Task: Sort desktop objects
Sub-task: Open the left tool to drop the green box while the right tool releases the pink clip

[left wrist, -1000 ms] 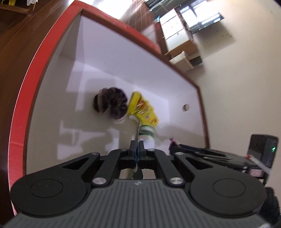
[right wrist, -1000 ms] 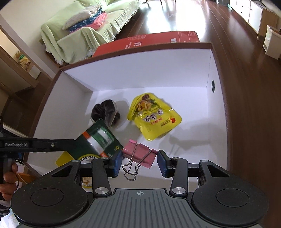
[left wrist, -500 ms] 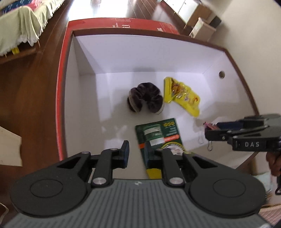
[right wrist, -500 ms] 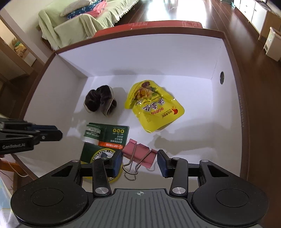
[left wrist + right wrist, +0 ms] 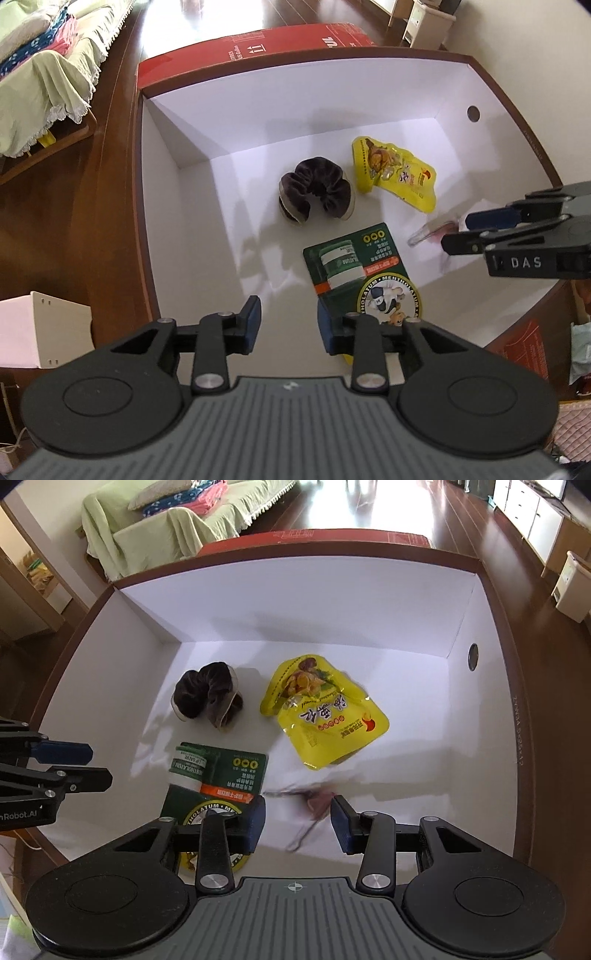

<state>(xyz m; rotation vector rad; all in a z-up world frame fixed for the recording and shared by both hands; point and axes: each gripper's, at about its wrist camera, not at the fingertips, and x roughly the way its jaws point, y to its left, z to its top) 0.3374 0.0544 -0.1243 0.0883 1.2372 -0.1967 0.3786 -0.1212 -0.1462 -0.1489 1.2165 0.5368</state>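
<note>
White cardboard lines the inside of a big box (image 5: 258, 122) with a red outer face, and everything sorted so far lies on its floor. A dark brown velvet scrunchie (image 5: 314, 194) sits toward the far wall, with a yellow snack pouch (image 5: 321, 710) just beside it, apart from it. Nearer lies a green blister card (image 5: 360, 273) printed "MENTHOLATUM", flat on the floor.

The left gripper (image 5: 288, 325) hangs over the near edge with its jaws spread and nothing between them; its right finger overlaps the card's near corner in the left wrist view. The right gripper (image 5: 298, 821) is likewise spread wide. Below its gap a pink binder clip (image 5: 316, 801) appears as a motion-blurred smear, not touched by either pad.

From the left wrist camera the right gripper's side reads "DAS"; the right wrist camera catches "nRobot.AI" on the left one. A sofa under a green cover (image 5: 177, 528) stands beyond the box, and only the left view shows a white cabinet (image 5: 44, 332) beside it.
</note>
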